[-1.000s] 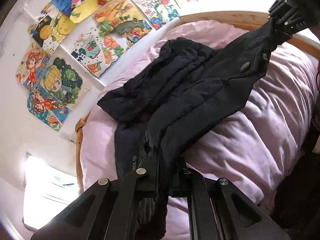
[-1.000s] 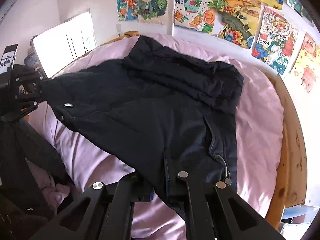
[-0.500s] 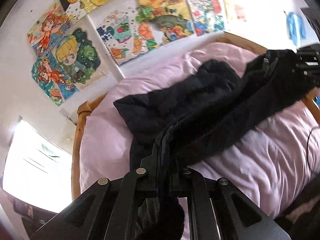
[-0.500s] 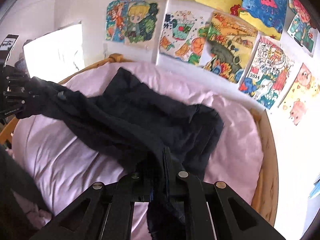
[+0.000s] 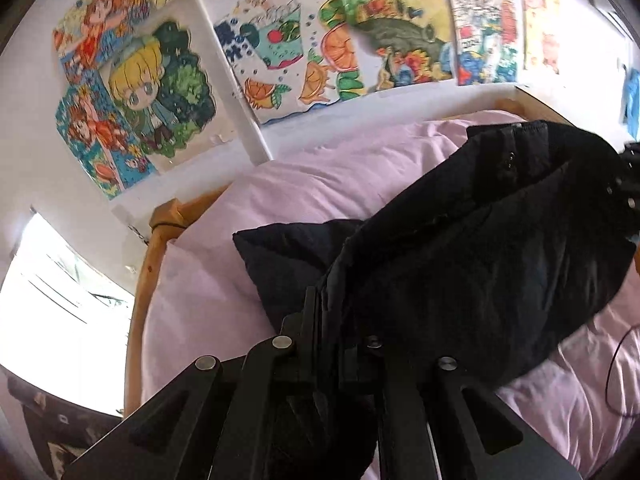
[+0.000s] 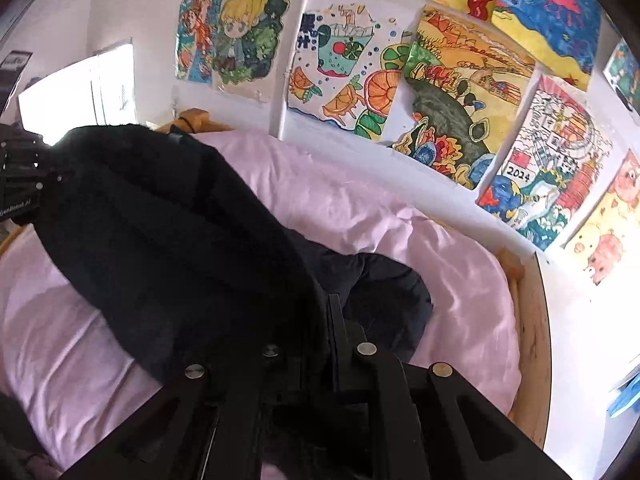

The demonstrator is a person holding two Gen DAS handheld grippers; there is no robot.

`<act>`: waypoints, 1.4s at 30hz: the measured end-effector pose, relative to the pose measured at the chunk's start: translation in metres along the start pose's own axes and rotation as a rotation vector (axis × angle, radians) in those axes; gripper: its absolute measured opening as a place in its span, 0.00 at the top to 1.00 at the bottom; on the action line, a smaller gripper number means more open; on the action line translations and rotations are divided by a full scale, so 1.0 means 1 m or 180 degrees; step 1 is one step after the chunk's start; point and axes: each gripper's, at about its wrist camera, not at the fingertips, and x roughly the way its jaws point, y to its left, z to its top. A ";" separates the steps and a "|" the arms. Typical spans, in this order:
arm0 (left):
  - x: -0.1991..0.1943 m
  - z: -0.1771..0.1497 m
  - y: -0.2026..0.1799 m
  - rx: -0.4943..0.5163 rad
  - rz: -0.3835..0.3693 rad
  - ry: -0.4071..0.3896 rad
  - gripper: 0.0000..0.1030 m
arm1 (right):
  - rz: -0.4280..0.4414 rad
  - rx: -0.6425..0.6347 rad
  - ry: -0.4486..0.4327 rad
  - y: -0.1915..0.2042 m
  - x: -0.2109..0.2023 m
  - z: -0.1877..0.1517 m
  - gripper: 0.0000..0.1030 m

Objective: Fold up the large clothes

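A large black padded jacket (image 5: 472,264) hangs between my two grippers above a bed with a pink duvet (image 5: 320,184). My left gripper (image 5: 326,312) is shut on one end of the jacket's edge. My right gripper (image 6: 324,312) is shut on the other end of the jacket (image 6: 168,224). The lifted part sags in a thick fold; a lower part (image 6: 384,292) still rests on the duvet (image 6: 360,208). Each gripper shows at the far end of the jacket in the other's view: the right gripper (image 5: 630,184) and the left gripper (image 6: 20,184).
The bed has a wooden frame (image 5: 140,300), (image 6: 532,344). Colourful drawings (image 6: 348,76) cover the white wall behind the bed. A bright window (image 5: 52,296) is at the left. A dark cable (image 5: 612,368) lies on the duvet at the right.
Both grippers have lifted the held jacket edge up and carried it toward the wall. The jacket has gone from lying spread on the duvet to hanging bunched and doubled over itself.
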 end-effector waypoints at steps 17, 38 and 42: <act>0.096 0.021 0.013 -0.0136 -0.0147 -0.0075 0.94 | -0.0273 0.0204 -0.0160 -0.016 0.093 -0.005 0.89; 0.133 0.024 0.018 -0.0208 -0.0234 0.0062 0.93 | -0.0401 0.0249 -0.0088 -0.021 0.132 -0.012 0.79; 0.134 0.021 0.026 -0.0389 -0.0410 0.0044 0.92 | -0.0400 0.0359 -0.0080 -0.029 0.135 -0.016 0.60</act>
